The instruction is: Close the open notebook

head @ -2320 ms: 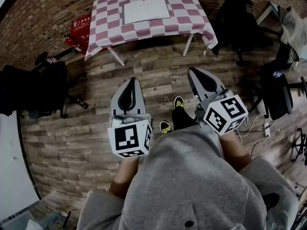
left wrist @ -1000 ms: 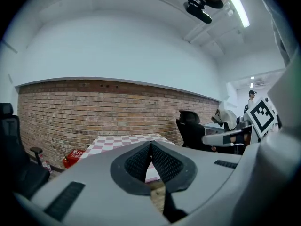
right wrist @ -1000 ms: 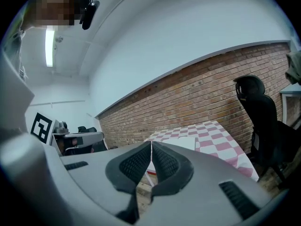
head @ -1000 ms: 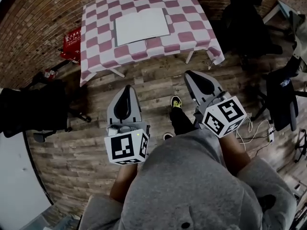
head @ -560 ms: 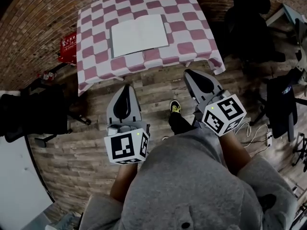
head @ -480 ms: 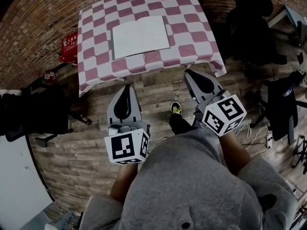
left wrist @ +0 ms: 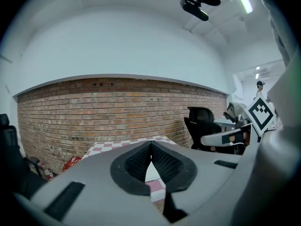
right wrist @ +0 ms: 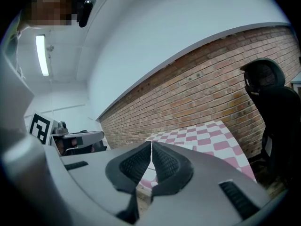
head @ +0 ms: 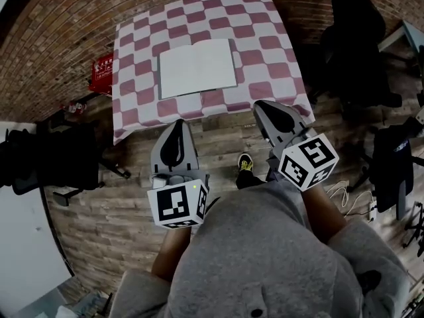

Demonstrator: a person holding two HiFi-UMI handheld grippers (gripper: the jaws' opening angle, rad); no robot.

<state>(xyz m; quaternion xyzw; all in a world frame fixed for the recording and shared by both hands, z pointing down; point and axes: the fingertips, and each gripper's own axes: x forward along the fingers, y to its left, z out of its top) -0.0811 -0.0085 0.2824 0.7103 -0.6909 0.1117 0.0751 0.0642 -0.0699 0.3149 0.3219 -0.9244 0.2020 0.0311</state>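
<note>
Two grippers were carried ahead of the person's body in the head view, the left gripper (head: 177,124) and the right gripper (head: 260,105) both aimed at the table (head: 132,65) but short of its near edge. This was probably because the approach was unfinished. The open notebook (head: 197,67) lay flat and pages-up mid-table, untouched. Its spine and cover were too small to make out, and only one shoe (head: 246,162) showed below.

From the left gripper view, the left gripper (left wrist: 151,147) had its pads pressed together on nothing, sensible with nothing yet in reach. Its own body blocked most of the table, leaving a pale sliver that may be the notebook.

From the right gripper view, the right gripper (right wrist: 151,147) was likewise clamped and empty. The checked cloth (right wrist: 211,135) showed beside it, and the notebook was largely hidden.
</note>
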